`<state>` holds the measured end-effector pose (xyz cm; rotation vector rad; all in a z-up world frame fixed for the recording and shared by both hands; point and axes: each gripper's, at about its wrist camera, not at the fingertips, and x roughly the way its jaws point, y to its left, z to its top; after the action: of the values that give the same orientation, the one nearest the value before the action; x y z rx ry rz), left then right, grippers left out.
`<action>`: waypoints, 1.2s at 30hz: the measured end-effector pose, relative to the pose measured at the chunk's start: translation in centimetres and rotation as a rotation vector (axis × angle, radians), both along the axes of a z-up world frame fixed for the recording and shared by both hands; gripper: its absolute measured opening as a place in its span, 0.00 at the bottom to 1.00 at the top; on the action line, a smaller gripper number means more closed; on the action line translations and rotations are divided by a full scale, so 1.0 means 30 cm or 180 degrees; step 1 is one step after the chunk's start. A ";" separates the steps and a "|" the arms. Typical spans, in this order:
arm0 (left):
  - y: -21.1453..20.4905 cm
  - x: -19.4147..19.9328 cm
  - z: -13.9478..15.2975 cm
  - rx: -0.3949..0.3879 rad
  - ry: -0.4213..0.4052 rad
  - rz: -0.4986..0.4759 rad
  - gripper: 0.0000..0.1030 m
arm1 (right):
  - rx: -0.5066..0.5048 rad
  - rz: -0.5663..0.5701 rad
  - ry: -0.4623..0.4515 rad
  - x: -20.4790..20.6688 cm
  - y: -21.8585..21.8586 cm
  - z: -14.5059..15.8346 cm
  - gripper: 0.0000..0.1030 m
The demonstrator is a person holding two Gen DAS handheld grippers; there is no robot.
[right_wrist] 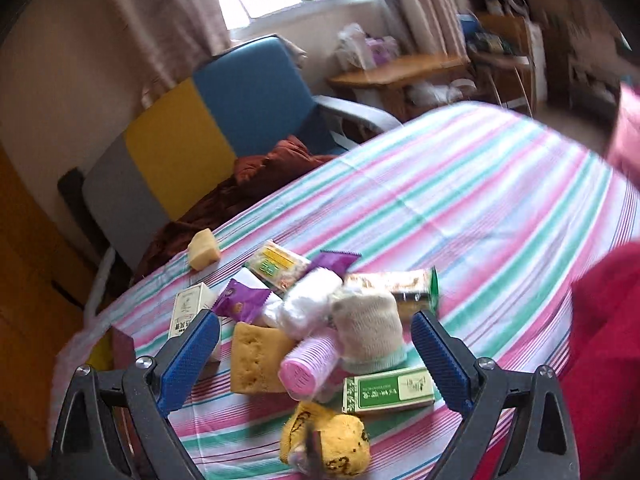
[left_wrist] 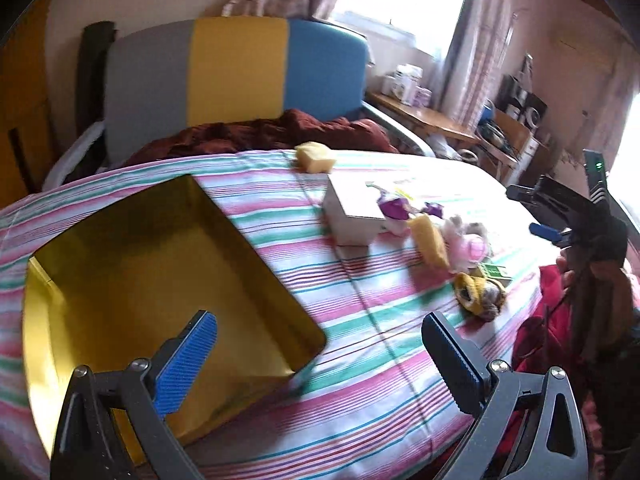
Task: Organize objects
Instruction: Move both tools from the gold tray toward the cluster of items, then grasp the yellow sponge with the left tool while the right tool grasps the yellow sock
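Left gripper (left_wrist: 320,364) hanging wide open, holding nothing, over the near corner of the gold tin (left_wrist: 120,280) lying on the striped bed (left_wrist: 380,360). Right gripper (right_wrist: 316,360) also gaping, empty, hovering above the heap: pink roller (right_wrist: 308,364), sponge (right_wrist: 256,360), cream sock (right_wrist: 368,328), green box (right_wrist: 390,390), yellow sock (right_wrist: 328,440).

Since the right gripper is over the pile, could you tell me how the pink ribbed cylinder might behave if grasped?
The pink ribbed cylinder lies on its side, propped on the sponge, so it will probably roll if nudged. Its ridges should help grip.
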<state>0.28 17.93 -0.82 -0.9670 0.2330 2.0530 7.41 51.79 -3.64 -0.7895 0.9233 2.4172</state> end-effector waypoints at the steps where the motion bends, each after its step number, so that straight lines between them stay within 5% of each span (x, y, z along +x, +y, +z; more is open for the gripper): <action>1: 0.025 0.004 -0.002 -0.0046 -0.0018 -0.0039 1.00 | -0.0084 -0.0024 0.0020 0.006 0.012 -0.018 0.96; 15: 0.385 -0.004 -0.101 -0.0128 -0.0629 -0.0512 1.00 | -0.0540 0.0035 0.0284 0.023 0.050 -0.053 0.96; 25: 0.606 -0.080 -0.190 -0.0057 -0.1294 -0.0455 1.00 | -0.0694 0.0114 0.0318 0.015 0.061 -0.068 0.96; 29: 0.673 -0.092 -0.224 -0.0137 -0.1281 -0.0362 0.99 | -0.0730 0.0159 0.0322 0.010 0.060 -0.072 0.96; 34: 0.735 -0.126 -0.279 -0.0191 -0.1440 -0.0250 0.83 | -0.0770 0.0182 0.0315 0.006 0.062 -0.078 0.96; 36: 0.751 -0.132 -0.293 -0.0214 -0.1468 -0.0275 0.64 | -0.0772 0.0149 0.0305 0.009 0.066 -0.080 0.96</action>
<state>-3.67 40.47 -9.60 -1.4131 0.0957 1.6974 7.67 53.77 -6.03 -0.7920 1.2669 2.4306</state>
